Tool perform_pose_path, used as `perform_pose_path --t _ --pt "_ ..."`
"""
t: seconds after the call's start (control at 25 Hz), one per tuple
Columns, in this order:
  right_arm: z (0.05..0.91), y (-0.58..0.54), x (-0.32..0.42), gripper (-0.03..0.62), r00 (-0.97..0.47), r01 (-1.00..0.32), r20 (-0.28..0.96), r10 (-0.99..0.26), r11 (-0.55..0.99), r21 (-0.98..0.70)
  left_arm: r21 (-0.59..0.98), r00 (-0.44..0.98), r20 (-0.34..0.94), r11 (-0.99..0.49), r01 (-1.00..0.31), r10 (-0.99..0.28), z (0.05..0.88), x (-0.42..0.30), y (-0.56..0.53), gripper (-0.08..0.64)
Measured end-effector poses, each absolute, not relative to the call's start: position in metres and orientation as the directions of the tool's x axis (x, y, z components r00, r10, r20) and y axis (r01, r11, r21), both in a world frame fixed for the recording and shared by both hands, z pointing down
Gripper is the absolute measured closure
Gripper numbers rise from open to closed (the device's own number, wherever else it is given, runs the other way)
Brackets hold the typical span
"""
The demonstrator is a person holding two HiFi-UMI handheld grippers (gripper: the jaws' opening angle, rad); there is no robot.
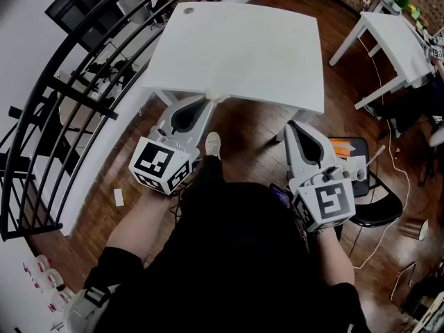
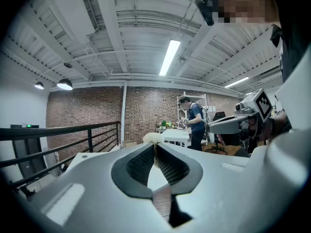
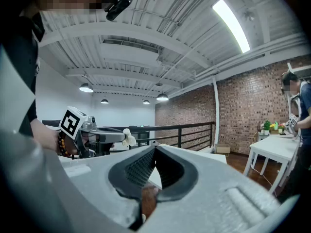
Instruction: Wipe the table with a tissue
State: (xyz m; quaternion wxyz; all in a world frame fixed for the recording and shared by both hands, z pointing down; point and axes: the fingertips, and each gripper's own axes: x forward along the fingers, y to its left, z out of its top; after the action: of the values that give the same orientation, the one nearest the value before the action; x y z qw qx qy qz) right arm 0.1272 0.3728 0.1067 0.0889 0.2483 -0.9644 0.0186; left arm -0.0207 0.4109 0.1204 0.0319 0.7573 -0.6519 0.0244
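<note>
- Black railing (image 1: 83, 82) runs along the left. Wooden floor (image 1: 250, 141) underfoot.
- Left tool (image 1: 207, 99): jaws pinched together on a small cream wad, the tissue (image 1: 214, 95). In the left gripper view the wad (image 2: 151, 138) sits right at the fingertips and bulges a little past them, with the tool (image 2: 155, 148) held roughly level.
- The tissue is at the near edge of the white table (image 1: 243, 47), towards its left side. From the head view I cannot tell whether it touches the edge or hangs just short of it. Judging by that, wiping is not yet under way.
- Handling, as a judgement: the tissue looks light, soft and crumpled. It will flatten and drag under pressure, and may tear or slip out if pushed hard across the top. A hold across the bunched middle should leave enough wad past the tips for paper, not plastic, to meet the surface. The present grip looks about right for that.
- The table top looks bare apart from a small round thing (image 1: 188, 10) at the far left corner.
- Right tool (image 1: 291, 125): tips meet with nothing between them. It is held over the floor just near of the table's right side. The right gripper view shows the same pinched, empty jaws (image 3: 155, 152), with the tissue (image 3: 129, 138) in sight off to the left.
- Black chair (image 1: 378, 203) near right. A second table (image 1: 392, 37) stands far right, well apart.
</note>
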Motion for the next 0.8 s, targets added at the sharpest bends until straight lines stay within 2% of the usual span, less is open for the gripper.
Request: perform_pose_path --t 0.24,0.8 --pt "0.107 0.347 0.095 0.603 -0.885 -0.436 0.162 -0.437 0.899 0.043 0.024 0.131 0.08 -0.129 -0.991 -0.988 0.126 -0.055 0.379 0.526" --pt "0.139 0.243 -0.02 0.603 -0.867 -0.434 0.288 -0.407 0.9 -0.033 0.072 0.091 0.206 -0.078 -0.994 -0.974 0.168 -0.195 0.268 0.526"
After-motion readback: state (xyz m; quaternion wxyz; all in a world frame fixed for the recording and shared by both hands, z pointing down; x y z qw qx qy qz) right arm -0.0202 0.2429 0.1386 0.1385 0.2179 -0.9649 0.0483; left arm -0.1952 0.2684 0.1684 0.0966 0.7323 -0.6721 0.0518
